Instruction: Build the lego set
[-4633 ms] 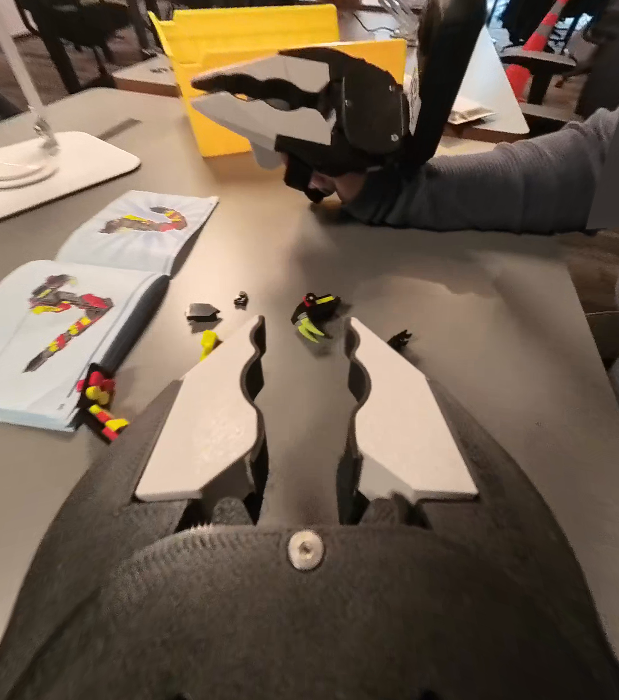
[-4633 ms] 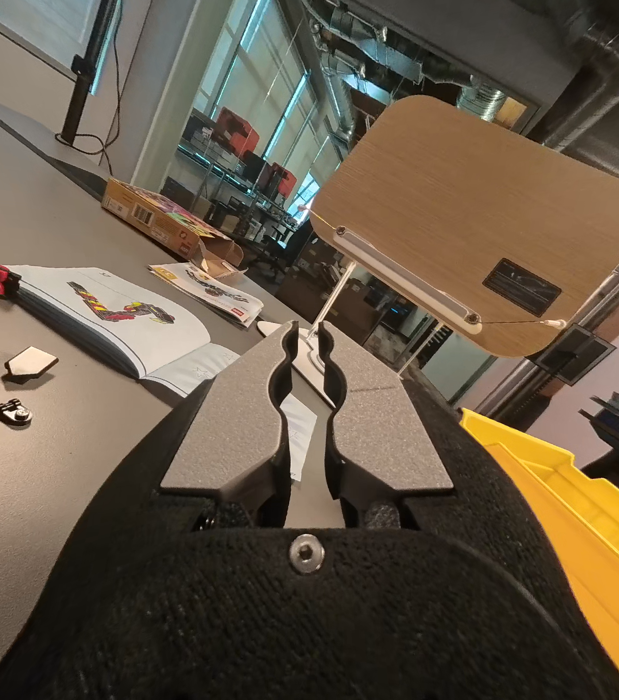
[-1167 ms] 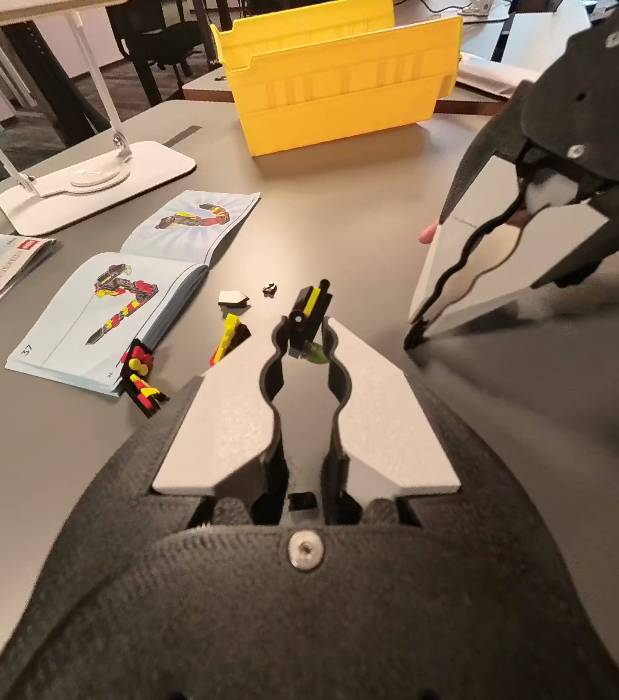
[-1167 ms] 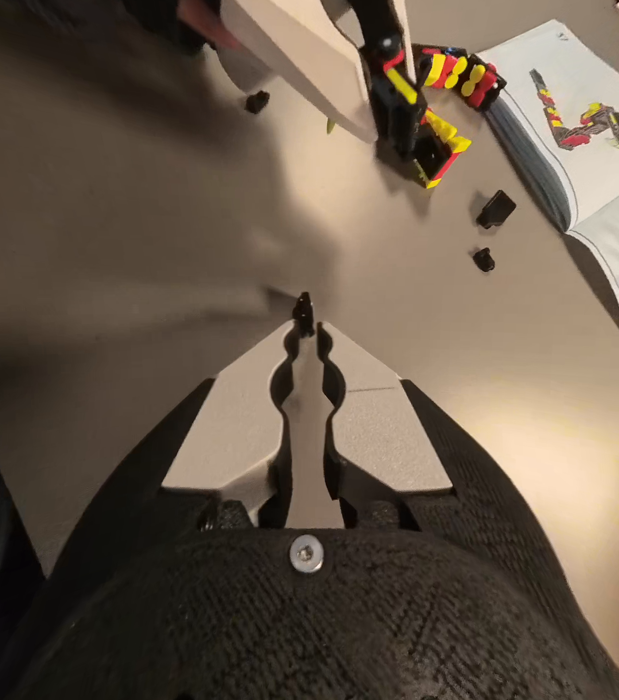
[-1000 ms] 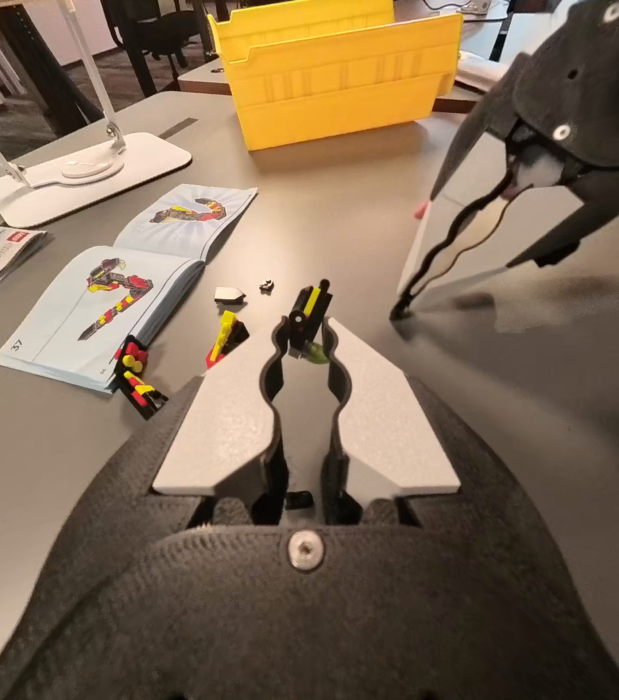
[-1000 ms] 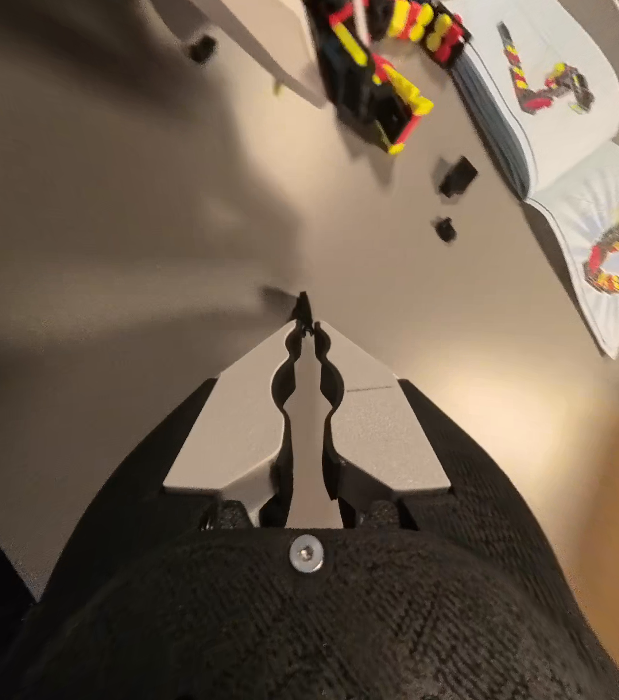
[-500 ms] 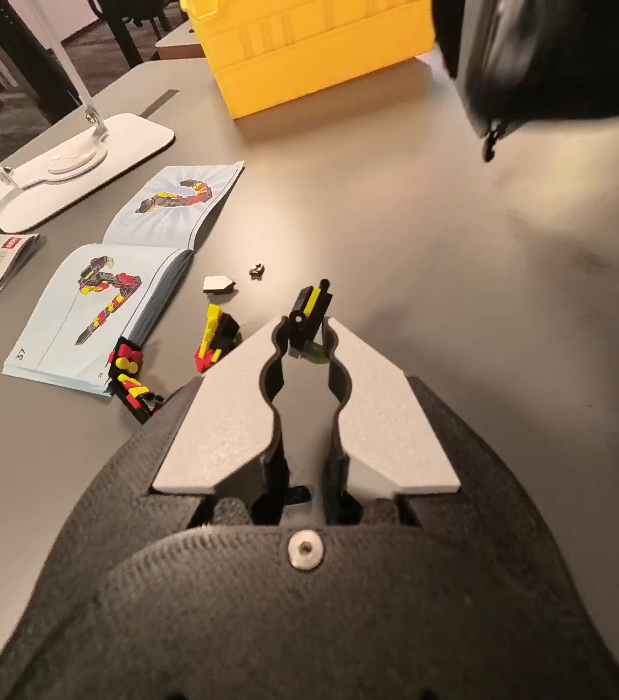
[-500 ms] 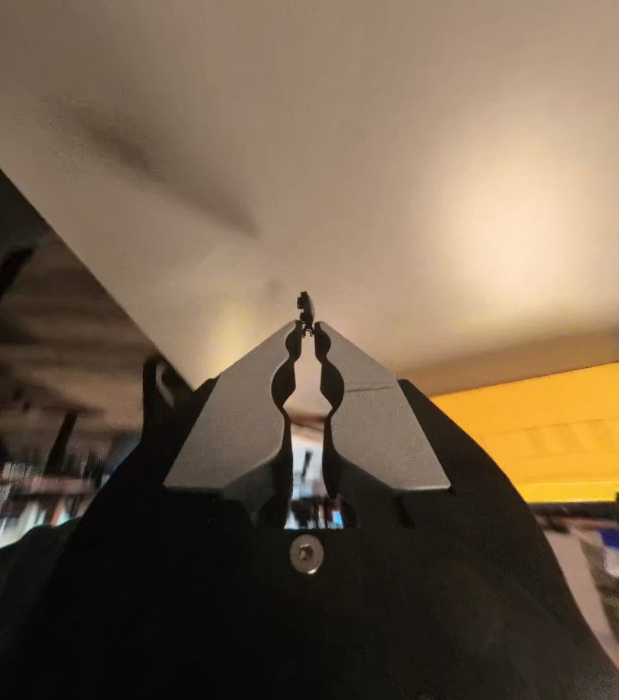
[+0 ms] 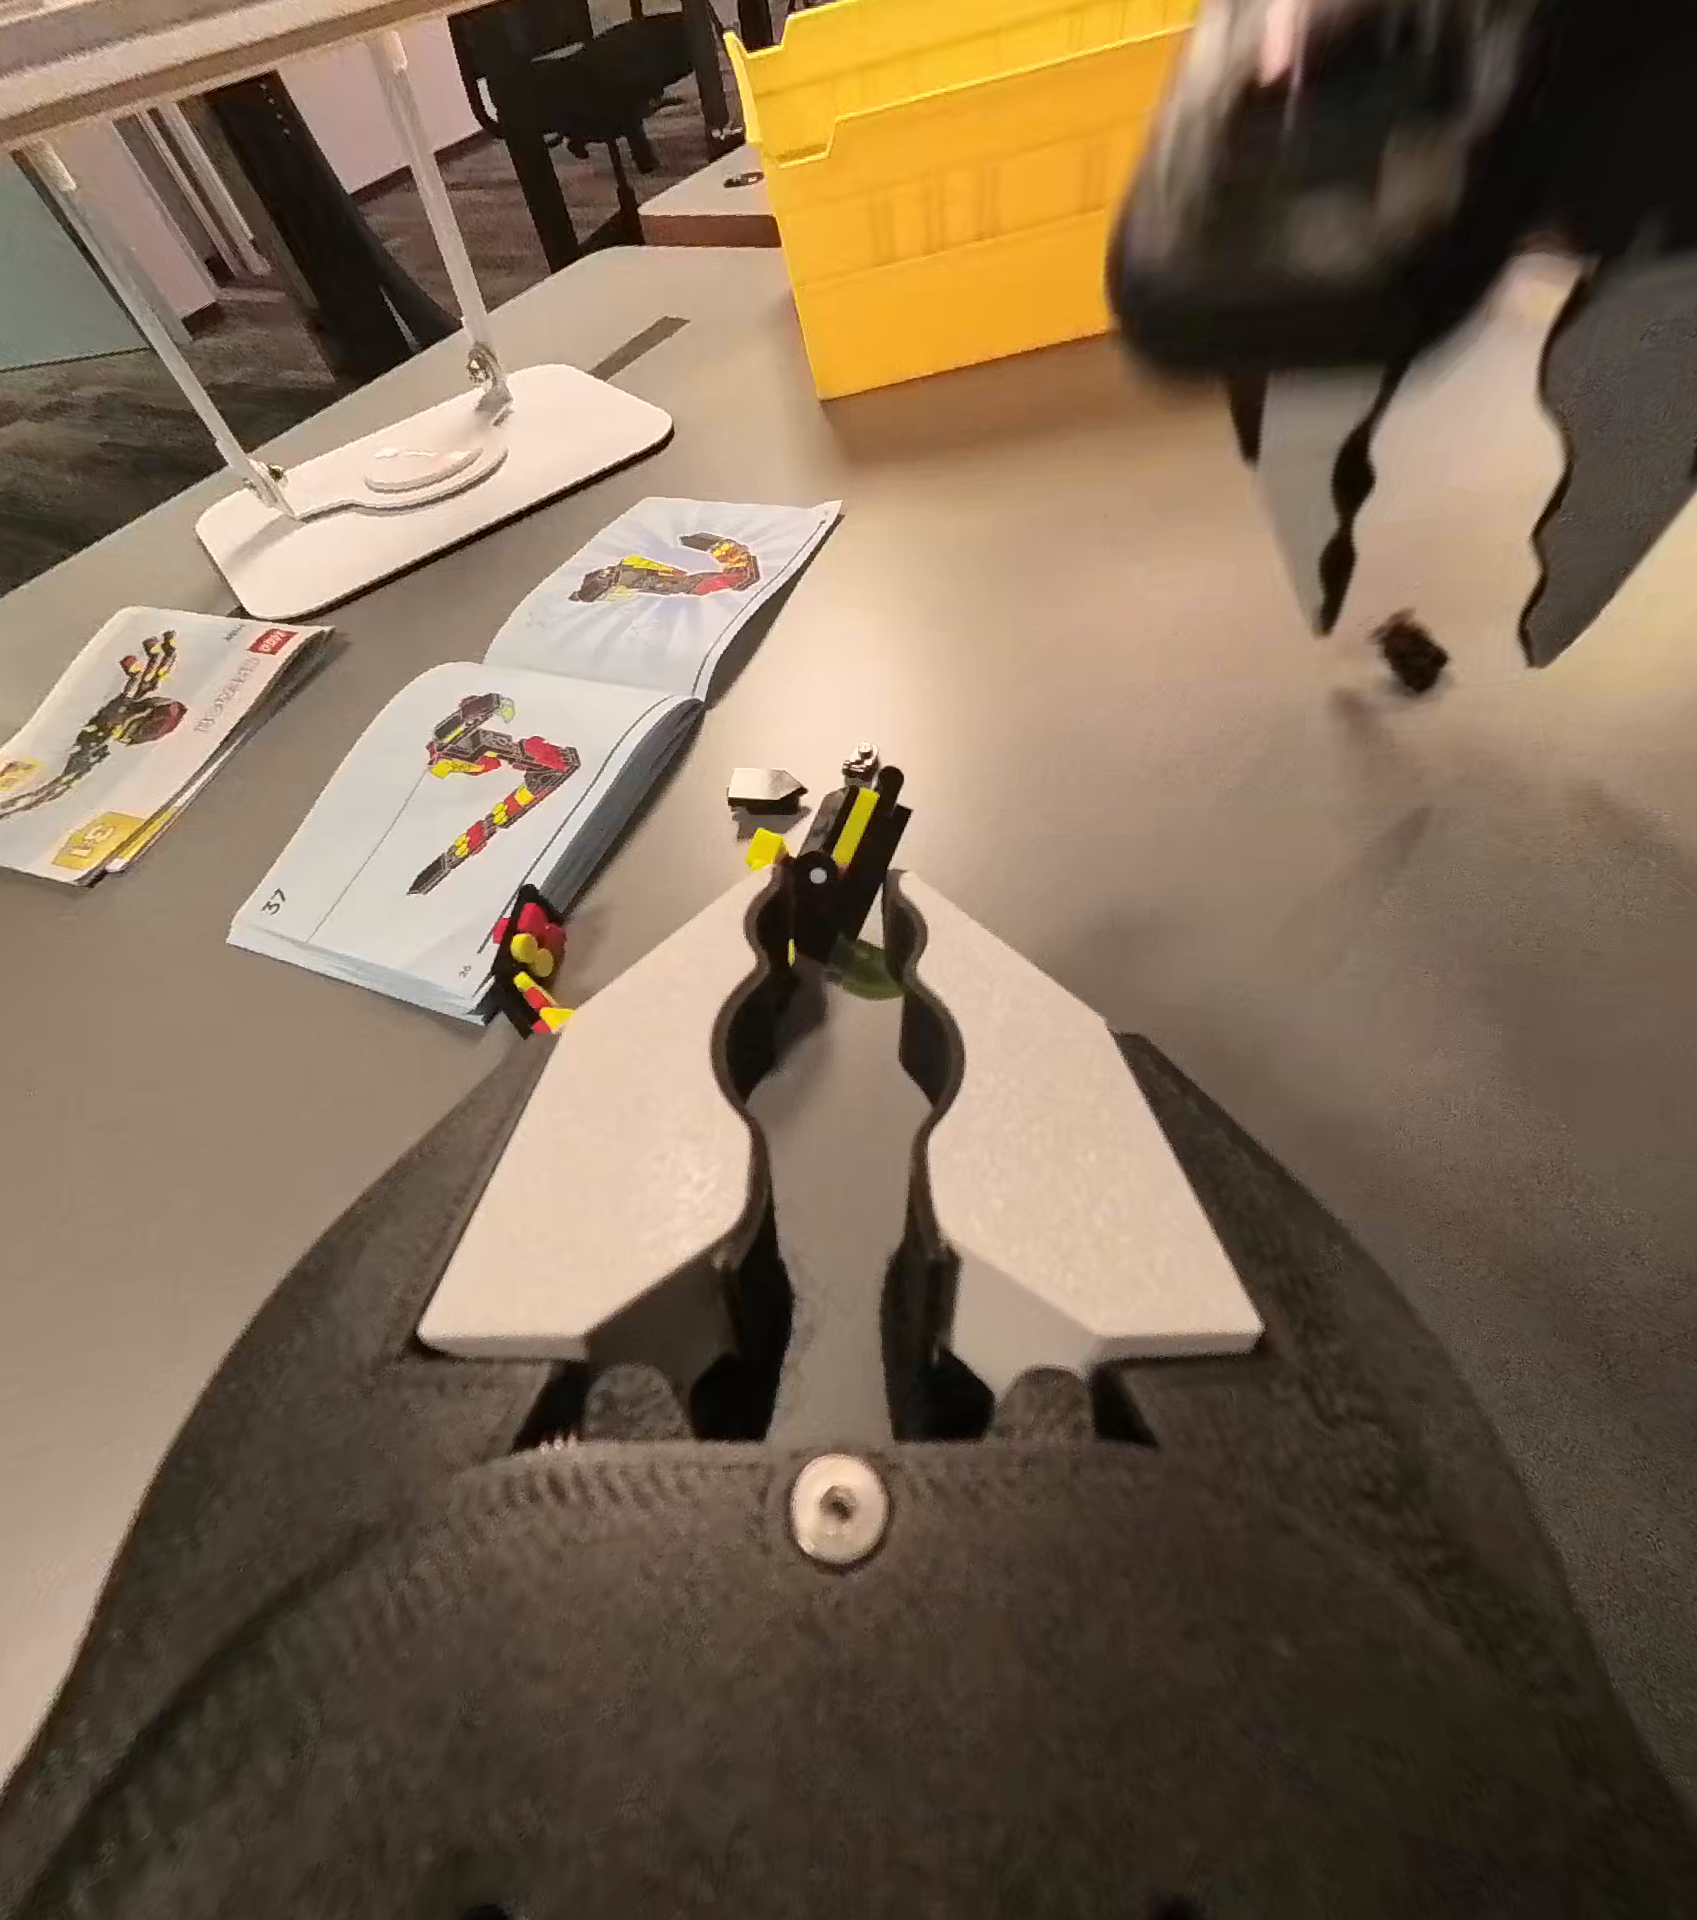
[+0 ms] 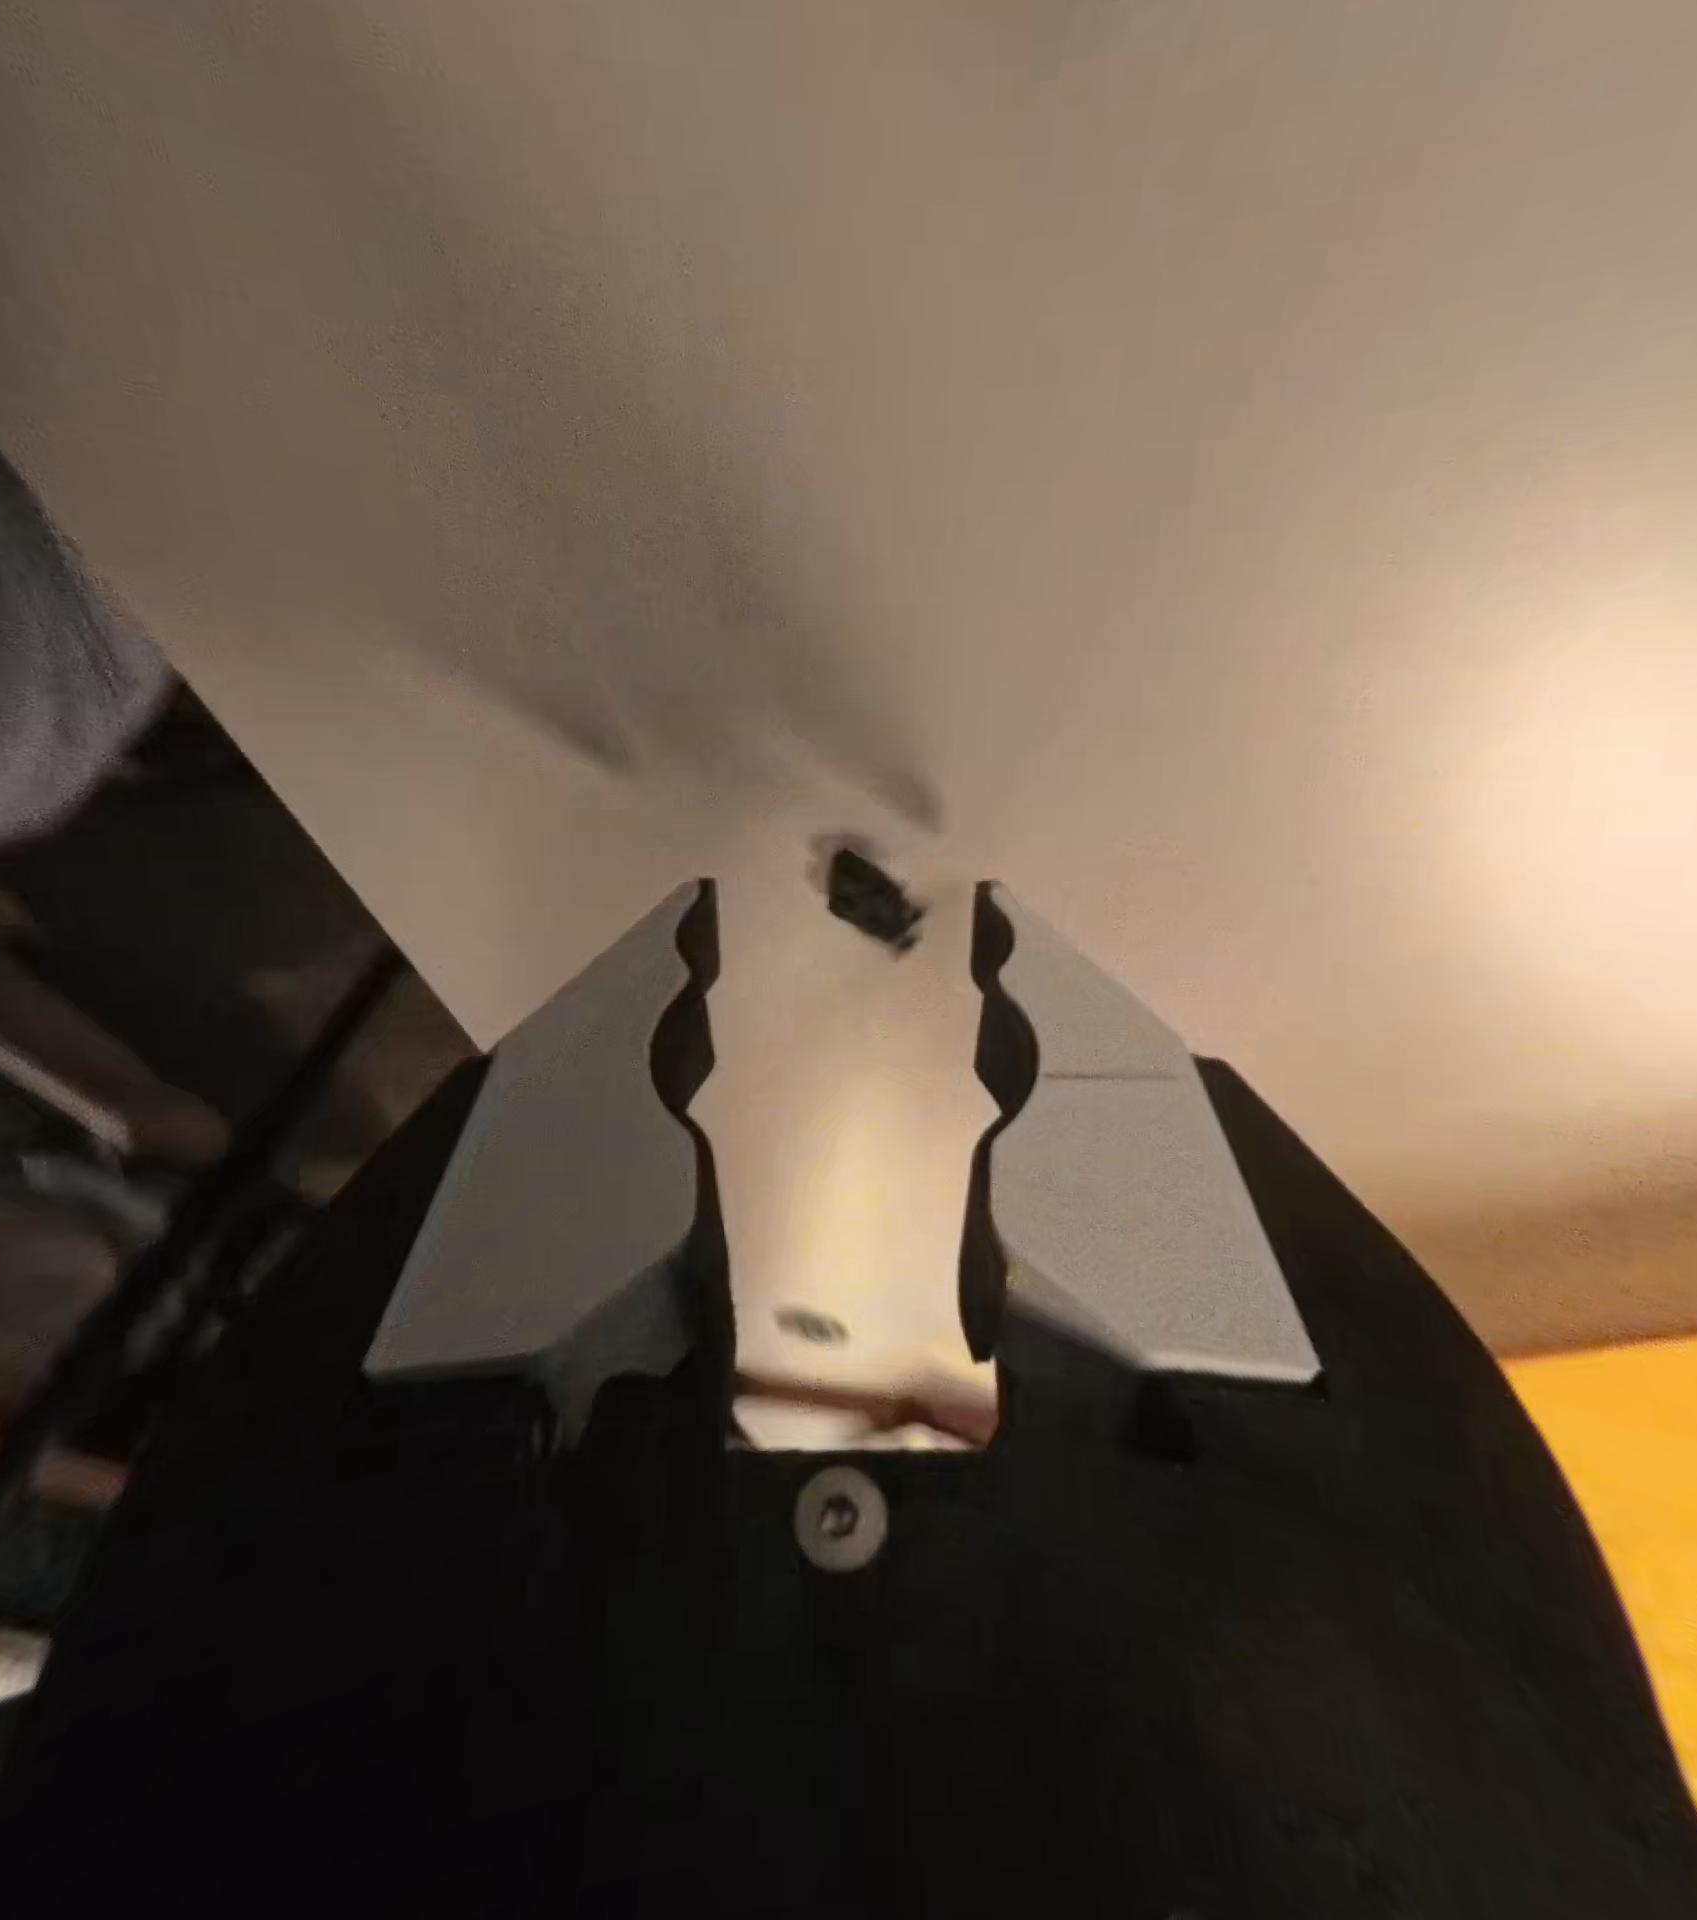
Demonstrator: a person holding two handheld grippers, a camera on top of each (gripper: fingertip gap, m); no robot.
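Note:
My left gripper [image 9: 828, 899] is shut on a black and yellow lego assembly [image 9: 849, 847], held just above the grey table [image 9: 1135, 935]. My right gripper [image 10: 844, 899] is open; it also shows in the left wrist view [image 9: 1426, 634] at the upper right, pointing down. A small black lego piece [image 10: 865, 899] lies loose between its fingertips, apart from both fingers; it also shows in the left wrist view [image 9: 1410, 655]. A red, yellow and black lego segment [image 9: 532, 961] lies by the open instruction booklet [image 9: 511, 769]. A black flat piece [image 9: 764, 787] lies beyond my left fingertips.
A second booklet [image 9: 117, 727] lies at the far left. A white lamp base [image 9: 428, 468] stands behind the booklets. A yellow bin [image 9: 937, 197] stands at the back of the table; it also shows in the right wrist view [image 10: 1654, 1558]. The table edge [image 10: 200, 717] runs on the left. Tip to tip, the grippers are about 20 centimeters apart.
My right gripper has opened and let go of the small black piece, which now sits loose between its fingertips. My left gripper still holds the assembly and has tilted up a little.

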